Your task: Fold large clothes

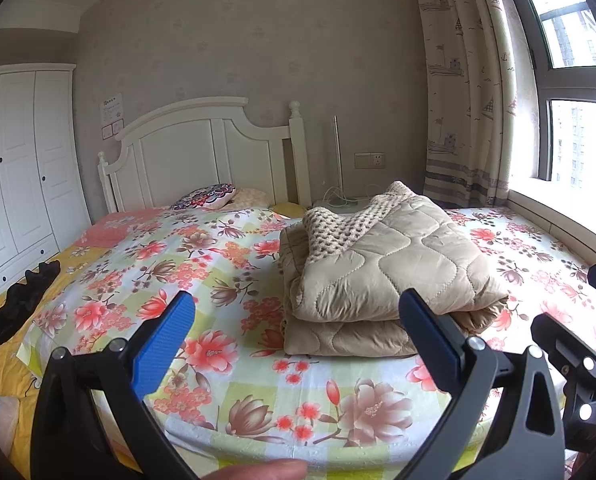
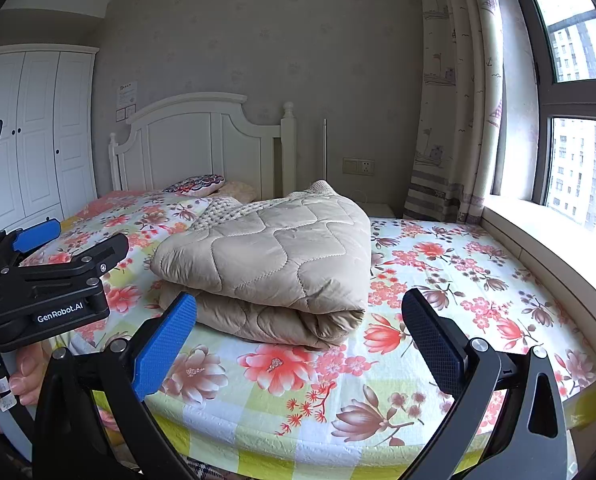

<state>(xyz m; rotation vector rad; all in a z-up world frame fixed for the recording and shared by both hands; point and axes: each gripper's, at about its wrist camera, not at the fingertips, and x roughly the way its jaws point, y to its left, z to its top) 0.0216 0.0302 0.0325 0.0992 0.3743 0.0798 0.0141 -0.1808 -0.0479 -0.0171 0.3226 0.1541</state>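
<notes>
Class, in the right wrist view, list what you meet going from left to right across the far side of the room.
wardrobe → headboard → wall socket → curtain → window

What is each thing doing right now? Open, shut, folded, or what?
Left gripper: open, holding nothing.
Right gripper: open, holding nothing.
Beige quilted garment: folded, lying on the bed.
Floral bed sheet: spread flat.
Wardrobe: doors shut.
Curtain: drawn aside.
Black clothing: lying unfolded.

Black garment (image 1: 16, 304) cut off left
</notes>
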